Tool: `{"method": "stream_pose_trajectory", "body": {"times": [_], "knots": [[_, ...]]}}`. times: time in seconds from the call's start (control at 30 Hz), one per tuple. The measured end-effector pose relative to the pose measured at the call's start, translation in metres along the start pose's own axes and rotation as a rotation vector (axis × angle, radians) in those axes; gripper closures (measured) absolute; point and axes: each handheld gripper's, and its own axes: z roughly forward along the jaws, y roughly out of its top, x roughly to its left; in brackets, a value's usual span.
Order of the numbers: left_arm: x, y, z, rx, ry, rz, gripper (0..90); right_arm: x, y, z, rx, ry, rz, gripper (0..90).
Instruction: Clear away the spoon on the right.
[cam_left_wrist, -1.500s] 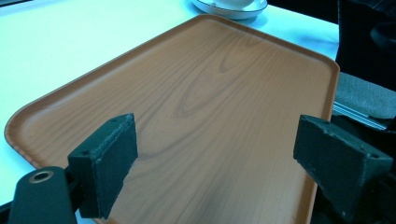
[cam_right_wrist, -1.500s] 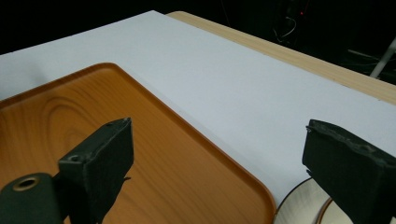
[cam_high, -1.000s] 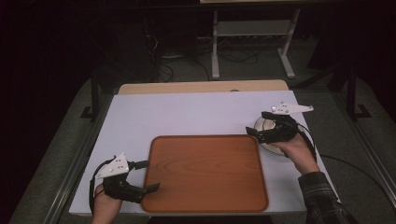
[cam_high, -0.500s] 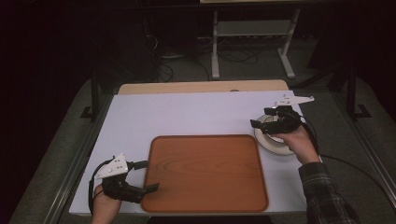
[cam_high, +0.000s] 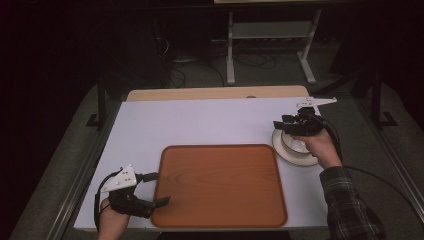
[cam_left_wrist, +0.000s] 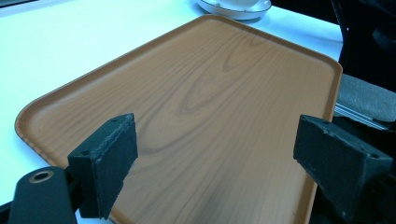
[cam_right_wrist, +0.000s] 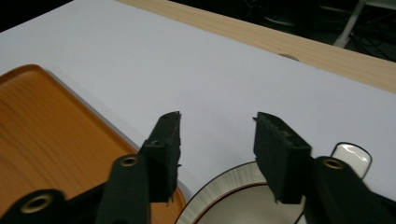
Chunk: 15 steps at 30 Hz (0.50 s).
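With the right gripper (cam_high: 295, 122) hovering jaws apart just above the cup and saucer (cam_high: 295, 150), and the left gripper (cam_high: 150, 197) gaping at the tray (cam_high: 220, 185) edge, lower squarely before closing, I judge.

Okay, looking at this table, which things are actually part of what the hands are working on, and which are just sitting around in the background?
In play, as far as I can judge:
wooden tray, at the open left gripper
white dish, under the open right gripper

Just around:
white table cover
metal stand on the floor behind
cables on the floor
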Motion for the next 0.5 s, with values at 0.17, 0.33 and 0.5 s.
{"method": "stream_pose_trajectory", "body": {"times": [0.17,0.33,0.5], "knots": [[0.0,0.0,0.0,0.0,-0.001,0.0,13.3,-0.007,0.003,0.001,0.004,-0.033,0.014,69.2],[0.0,0.0,-0.001,0.001,0.0,0.001,13.3,-0.017,0.003,0.006,0.02,-0.052,0.031,84.7],[0.001,0.0,-0.001,-0.002,0.0,0.0,13.3,-0.023,0.002,0.01,0.029,-0.079,0.042,88.8]]}}
